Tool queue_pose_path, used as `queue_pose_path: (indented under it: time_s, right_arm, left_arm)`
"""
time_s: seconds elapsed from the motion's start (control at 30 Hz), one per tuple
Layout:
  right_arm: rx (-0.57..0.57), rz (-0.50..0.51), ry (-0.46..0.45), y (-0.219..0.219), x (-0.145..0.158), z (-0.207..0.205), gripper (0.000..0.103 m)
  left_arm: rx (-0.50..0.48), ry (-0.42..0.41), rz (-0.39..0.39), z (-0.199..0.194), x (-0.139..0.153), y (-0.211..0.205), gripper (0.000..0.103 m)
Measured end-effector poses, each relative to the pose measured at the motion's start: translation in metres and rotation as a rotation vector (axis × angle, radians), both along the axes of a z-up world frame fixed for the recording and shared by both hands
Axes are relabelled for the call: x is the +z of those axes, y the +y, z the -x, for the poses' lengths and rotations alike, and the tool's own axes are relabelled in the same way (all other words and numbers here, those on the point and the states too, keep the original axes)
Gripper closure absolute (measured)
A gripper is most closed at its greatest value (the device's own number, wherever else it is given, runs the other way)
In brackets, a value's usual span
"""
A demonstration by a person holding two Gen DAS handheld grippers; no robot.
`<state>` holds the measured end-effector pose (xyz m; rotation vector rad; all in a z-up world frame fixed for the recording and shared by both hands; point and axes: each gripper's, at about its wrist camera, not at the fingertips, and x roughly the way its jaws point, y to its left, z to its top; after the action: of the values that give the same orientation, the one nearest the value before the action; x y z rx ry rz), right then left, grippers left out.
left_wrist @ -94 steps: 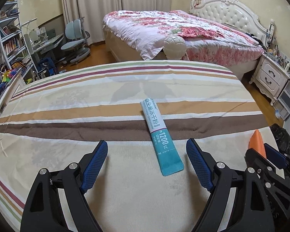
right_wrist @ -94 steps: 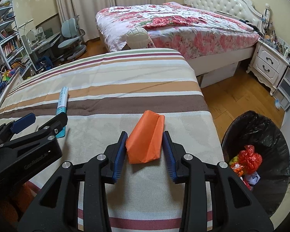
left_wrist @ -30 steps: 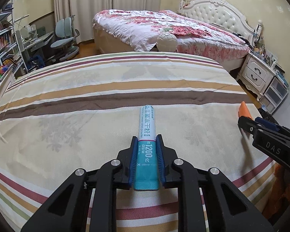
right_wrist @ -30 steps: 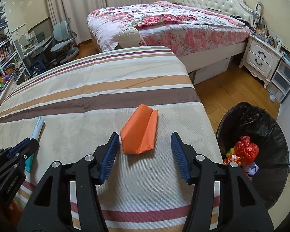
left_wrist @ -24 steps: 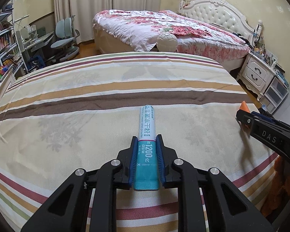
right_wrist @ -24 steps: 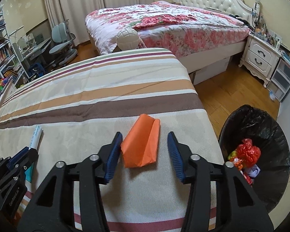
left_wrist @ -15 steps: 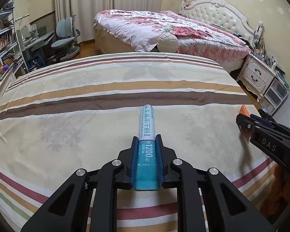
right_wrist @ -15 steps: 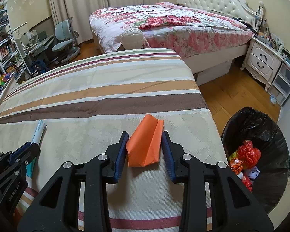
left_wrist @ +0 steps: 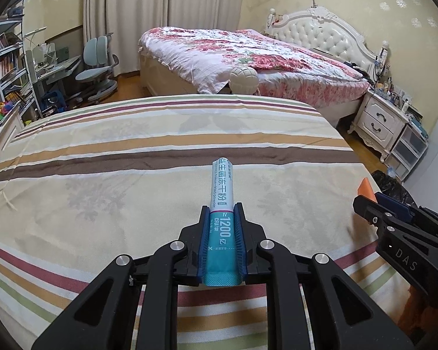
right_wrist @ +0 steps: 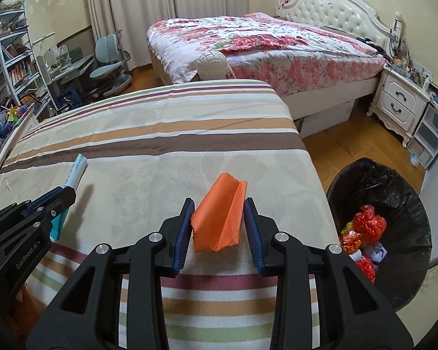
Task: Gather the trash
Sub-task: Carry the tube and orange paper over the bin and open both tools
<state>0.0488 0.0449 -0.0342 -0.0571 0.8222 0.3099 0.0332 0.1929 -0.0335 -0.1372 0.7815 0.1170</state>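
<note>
My left gripper (left_wrist: pixel 222 215) is shut on a teal and white sachet (left_wrist: pixel 222 192), holding it just above the striped bedspread (left_wrist: pixel 102 180). The sachet also shows in the right wrist view (right_wrist: pixel 76 172). My right gripper (right_wrist: pixel 219 207) is shut on a folded orange paper (right_wrist: pixel 220 218), pinched between both blue pads. The paper's tip shows at the right in the left wrist view (left_wrist: pixel 366 188). A black-lined trash bin (right_wrist: pixel 394 192) stands on the floor right of the bed, with red and white trash (right_wrist: pixel 368 221) inside.
The striped bed's right edge (right_wrist: pixel 315 175) drops to a wooden floor (right_wrist: pixel 359 143). A floral bed (right_wrist: pixel 265 40), a white nightstand (right_wrist: pixel 400 102), a round cream ball (right_wrist: pixel 213 61), desk chairs (right_wrist: pixel 111 58) and shelves (right_wrist: pixel 11 67) lie beyond.
My right gripper has closed on the orange paper, after standing open around it a second ago. My left gripper has kept its hold on the sachet and lifted slightly.
</note>
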Motion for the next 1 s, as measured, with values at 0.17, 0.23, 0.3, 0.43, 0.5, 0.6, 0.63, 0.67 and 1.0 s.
queue_pose_path:
  time_s: [0.17, 0.23, 0.3, 0.43, 0.5, 0.6, 0.63, 0.67, 1.0]
  right_arm:
    - [-0.008, -0.02, -0.031, -0.014, 0.012, 0.016, 0.069]
    - [-0.012, -0.022, -0.045, -0.02, 0.016, 0.022, 0.069]
    - [-0.018, -0.017, -0.063, -0.026, 0.02, 0.028, 0.069]
    - [-0.039, -0.009, -0.092, -0.041, 0.025, 0.036, 0.069]
    - [-0.055, -0.002, -0.107, -0.053, 0.028, 0.04, 0.069]
    - [-0.088, -0.001, -0.123, -0.073, 0.032, 0.04, 0.069]
    - [-0.102, -0.002, -0.126, -0.08, 0.033, 0.04, 0.069]
    - [-0.117, -0.004, -0.13, -0.087, 0.034, 0.039, 0.069]
    - [-0.261, 0.006, -0.157, -0.155, 0.037, 0.032, 0.069]
  left_arm:
    - [-0.028, -0.038, 0.004, 0.01, 0.011, -0.016, 0.086]
    - [-0.041, -0.051, 0.004, 0.013, 0.015, -0.024, 0.086]
    - [-0.057, -0.063, 0.003, 0.016, 0.018, -0.032, 0.086]
    - [-0.088, -0.091, -0.002, 0.02, 0.025, -0.05, 0.085]
    - [-0.106, -0.104, -0.004, 0.019, 0.029, -0.06, 0.086]
    - [-0.139, -0.12, -0.006, 0.017, 0.033, -0.077, 0.085]
    - [-0.148, -0.123, -0.007, 0.016, 0.034, -0.082, 0.085]
    - [-0.161, -0.127, -0.009, 0.014, 0.036, -0.088, 0.085]
    - [-0.264, -0.136, -0.018, -0.004, 0.035, -0.153, 0.085]
